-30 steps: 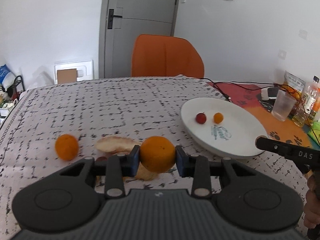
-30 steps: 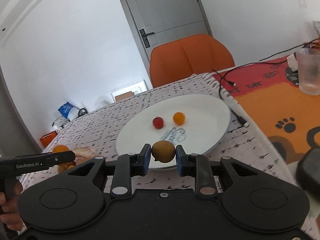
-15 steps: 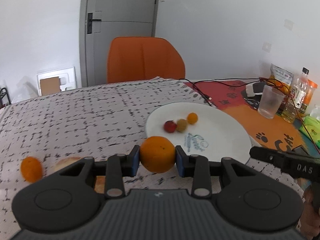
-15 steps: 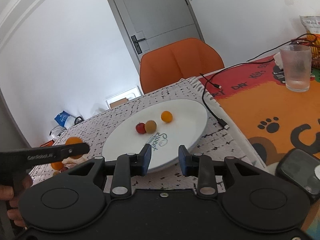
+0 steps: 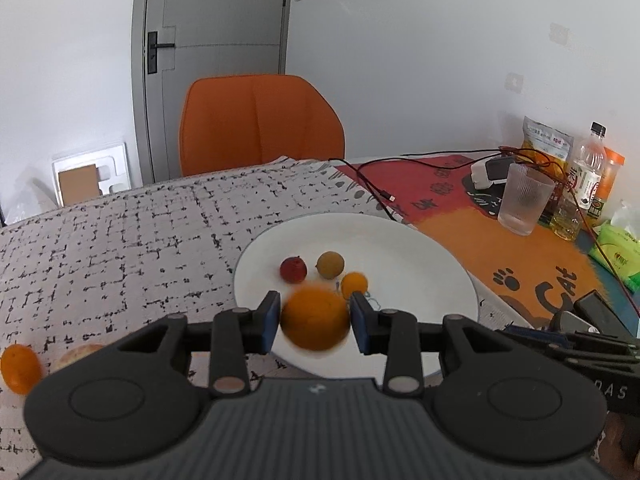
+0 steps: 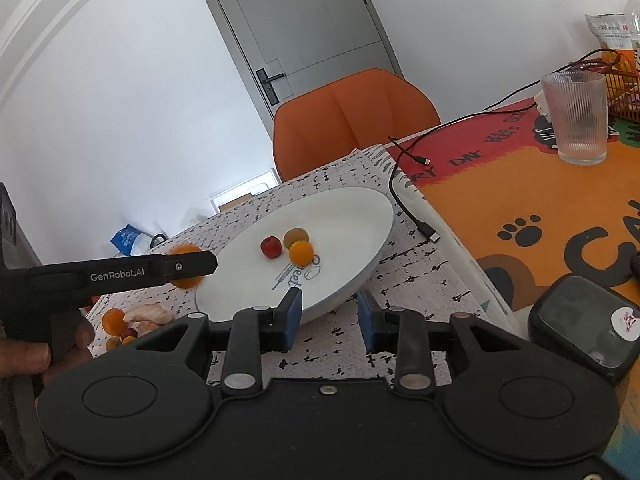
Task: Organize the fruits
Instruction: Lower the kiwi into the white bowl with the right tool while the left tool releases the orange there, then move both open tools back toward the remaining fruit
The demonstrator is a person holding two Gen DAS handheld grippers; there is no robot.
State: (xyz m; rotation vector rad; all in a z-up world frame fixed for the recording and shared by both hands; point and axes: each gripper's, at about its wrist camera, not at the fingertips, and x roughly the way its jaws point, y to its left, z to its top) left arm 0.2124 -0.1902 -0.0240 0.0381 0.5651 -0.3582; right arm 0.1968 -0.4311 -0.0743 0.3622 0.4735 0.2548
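While your left gripper (image 5: 315, 322) is over the near edge of the white plate (image 5: 420, 248), its jaws are opening, and the big orange (image 5: 316, 317) between them looks blurred; a thin gap shows at each blue pad, so the pads do not seem to press it. From the right wrist view you see this orange (image 6: 185, 266) behind the left gripper's side, just at the left rim of the plate.

Your right gripper (image 6: 329, 314) has nothing between its fingers. Its jaws stand a little apart, and only the patterned cloth (image 6: 400, 264) and the near rim of the plate are seen in the gap.

On the plate three small fruits lie close together near the printed logo: a red fruit (image 5: 293, 268), a brownish round fruit (image 5: 330, 265) and a small orange fruit (image 5: 354, 283).

At the left on the cloth, well apart from the plate, another orange (image 5: 20, 368) lies just beside a pale piece of fruit (image 5: 74, 356).

Farther away, on the orange mat (image 5: 500, 240), a ribbed glass (image 5: 524, 198) stands near some bottles (image 5: 584, 184). Behind the table stands an orange chair (image 5: 260, 120).
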